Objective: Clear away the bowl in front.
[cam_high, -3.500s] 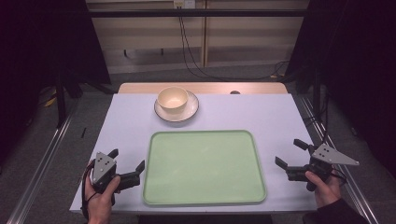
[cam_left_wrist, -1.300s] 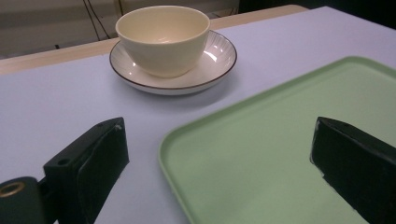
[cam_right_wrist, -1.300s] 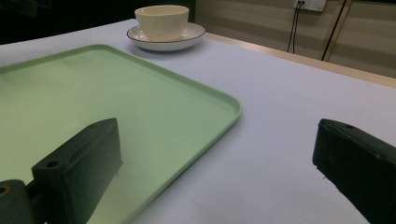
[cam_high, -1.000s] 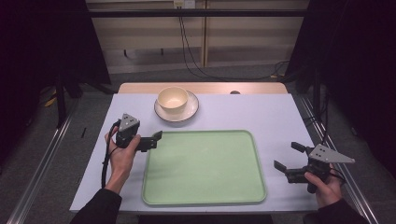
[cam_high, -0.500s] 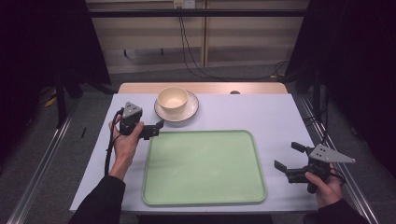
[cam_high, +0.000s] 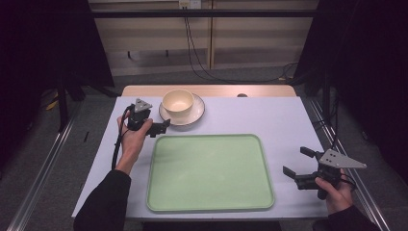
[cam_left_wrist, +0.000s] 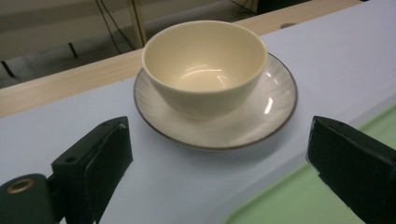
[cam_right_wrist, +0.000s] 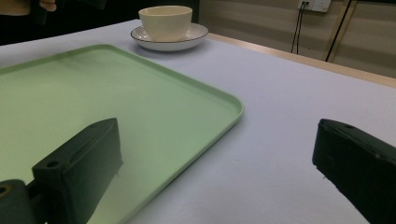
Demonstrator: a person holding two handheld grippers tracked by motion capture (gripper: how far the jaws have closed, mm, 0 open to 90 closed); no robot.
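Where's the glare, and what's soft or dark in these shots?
Left gripper view: bright highlights inside the bowl and on the saucer; near jaws soft. Right gripper view: jaws blurred, green tray has a dull sheen. High view: table evenly lit, surroundings nearly black.

**Three cameras, one table**

The high view looks forward and down from above the person's side, taking in the whole table (cam_high: 288, 115), with the far edge toward 12 o'clock; the left gripper view rides low and close, looking along its jaws straight at the bowl (cam_left_wrist: 204, 65) on its saucer (cam_left_wrist: 275, 100), with a tray (cam_left_wrist: 299, 205) corner at 5 o'clock; the right gripper view sits near the tabletop at the tray's right side, facing across the tray (cam_right_wrist: 93, 102) toward the bowl (cam_right_wrist: 165, 21) far off at 11 o'clock; all three views share the bowl, the saucer and part of the tray.
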